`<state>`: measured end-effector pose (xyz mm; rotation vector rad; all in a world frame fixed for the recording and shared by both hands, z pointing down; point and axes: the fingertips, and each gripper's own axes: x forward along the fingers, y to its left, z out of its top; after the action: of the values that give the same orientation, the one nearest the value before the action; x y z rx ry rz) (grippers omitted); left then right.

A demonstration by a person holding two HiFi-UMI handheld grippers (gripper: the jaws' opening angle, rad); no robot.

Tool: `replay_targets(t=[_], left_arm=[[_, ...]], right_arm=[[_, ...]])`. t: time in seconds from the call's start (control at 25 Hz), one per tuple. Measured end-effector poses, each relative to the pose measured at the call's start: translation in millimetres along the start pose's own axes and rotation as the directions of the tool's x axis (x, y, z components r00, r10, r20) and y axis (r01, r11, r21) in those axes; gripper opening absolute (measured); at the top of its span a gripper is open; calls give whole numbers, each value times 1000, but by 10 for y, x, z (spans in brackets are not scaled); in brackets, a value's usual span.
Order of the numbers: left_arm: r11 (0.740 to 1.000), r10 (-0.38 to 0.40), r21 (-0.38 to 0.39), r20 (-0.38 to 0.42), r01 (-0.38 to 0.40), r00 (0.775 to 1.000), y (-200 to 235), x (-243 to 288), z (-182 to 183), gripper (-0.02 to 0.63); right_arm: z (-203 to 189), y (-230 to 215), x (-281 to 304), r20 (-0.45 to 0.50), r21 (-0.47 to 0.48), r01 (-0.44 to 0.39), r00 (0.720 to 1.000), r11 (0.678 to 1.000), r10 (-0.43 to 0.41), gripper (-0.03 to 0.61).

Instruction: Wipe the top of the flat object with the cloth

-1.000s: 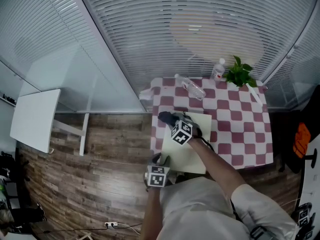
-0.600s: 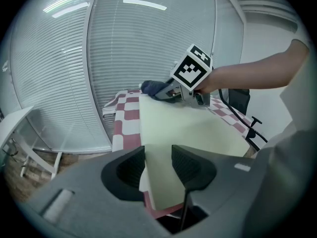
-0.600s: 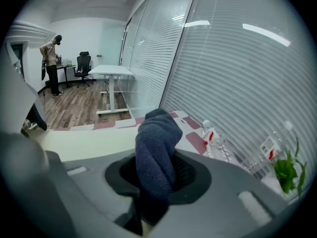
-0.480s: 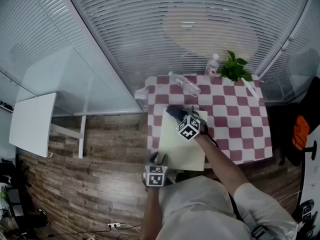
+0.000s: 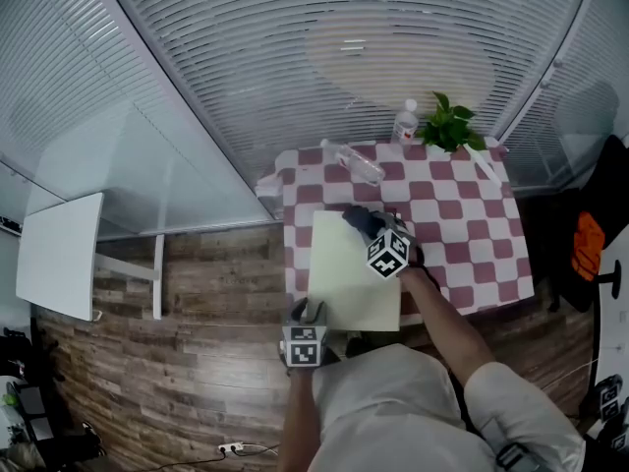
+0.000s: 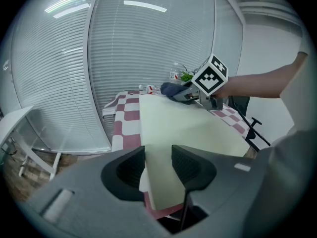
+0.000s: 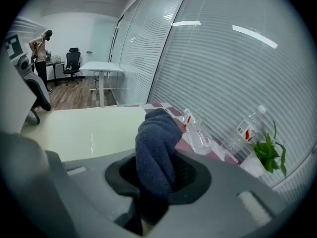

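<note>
The flat object (image 5: pixel 346 275), a pale rectangular board, lies on the checkered table (image 5: pixel 474 236) with its long axis running from the person's edge of the table toward the blinds. The right gripper (image 7: pixel 158 175) is clenched on the dark blue cloth (image 7: pixel 156 145), which rests on the board's far end. The left gripper (image 6: pixel 158 165) has its jaws apart, straddling the board's near left corner.

A pale cream, flat rectangular board (image 5: pixel 349 273) lies level on the left part of the red-and-white checked table (image 5: pixel 472 254). A dark blue fleecy cloth (image 5: pixel 362 219) sits bunched at the board's far end, clamped in the right gripper (image 7: pixel 157 175).
</note>
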<state>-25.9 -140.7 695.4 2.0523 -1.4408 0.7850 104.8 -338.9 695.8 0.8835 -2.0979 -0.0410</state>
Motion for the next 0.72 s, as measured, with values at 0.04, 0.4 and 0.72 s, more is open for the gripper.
replay_targets(t=[0.04,0.4,0.72], left_arm=[[1000,0,1,2,0,1000,0,3,1,183],[999,-41,-22,-10,41,999,54,42,-78,184],[994,-109,17,-17,109,994,40,69,-76,186]], right_arm=[[-45,-24,-33,-3,5,8,1000,1000,-8,102],[-329,-18,-305,-35,26,74,997,997,-73,100],[-501,338,-597,-80,52,109,991,993,-105,95]])
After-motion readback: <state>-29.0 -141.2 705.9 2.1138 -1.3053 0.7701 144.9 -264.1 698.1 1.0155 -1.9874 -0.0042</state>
